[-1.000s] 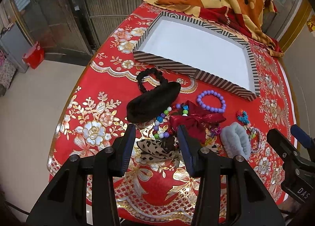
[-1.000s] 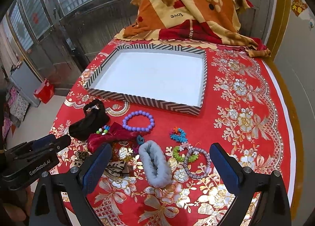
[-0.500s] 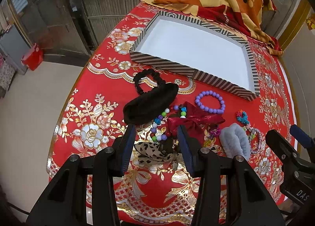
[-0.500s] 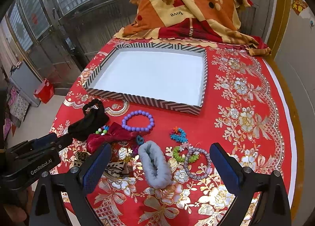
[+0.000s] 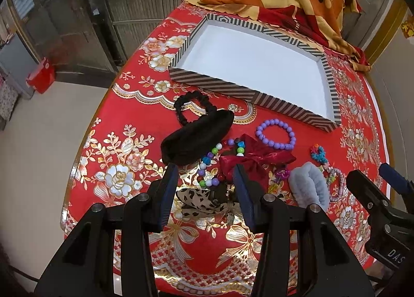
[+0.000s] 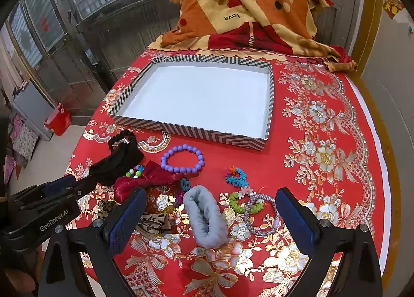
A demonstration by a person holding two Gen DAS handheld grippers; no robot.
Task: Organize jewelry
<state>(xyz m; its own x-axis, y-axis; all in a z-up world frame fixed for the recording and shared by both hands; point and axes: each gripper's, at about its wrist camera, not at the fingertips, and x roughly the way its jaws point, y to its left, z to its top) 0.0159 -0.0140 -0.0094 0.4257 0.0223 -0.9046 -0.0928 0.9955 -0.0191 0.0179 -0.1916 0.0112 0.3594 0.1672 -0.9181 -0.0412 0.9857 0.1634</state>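
Progress: nothing sorted yet | tray [image 6: 186,134] at 12 o'clock on the table [image 6: 336,121], nothing inside | jewelry pile [image 6: 181,188] at 6 o'clock, outside tray | left claw [image 5: 205,193] half open, holding nothing | right claw [image 6: 211,216] wide open, holding nothing

black grippers [image 5: 205,193]; blue finger pads [image 6: 295,215]

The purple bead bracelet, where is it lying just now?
In the right wrist view the purple bead bracelet lies flat on the red tablecloth, just in front of the striped tray, beside the red bow.
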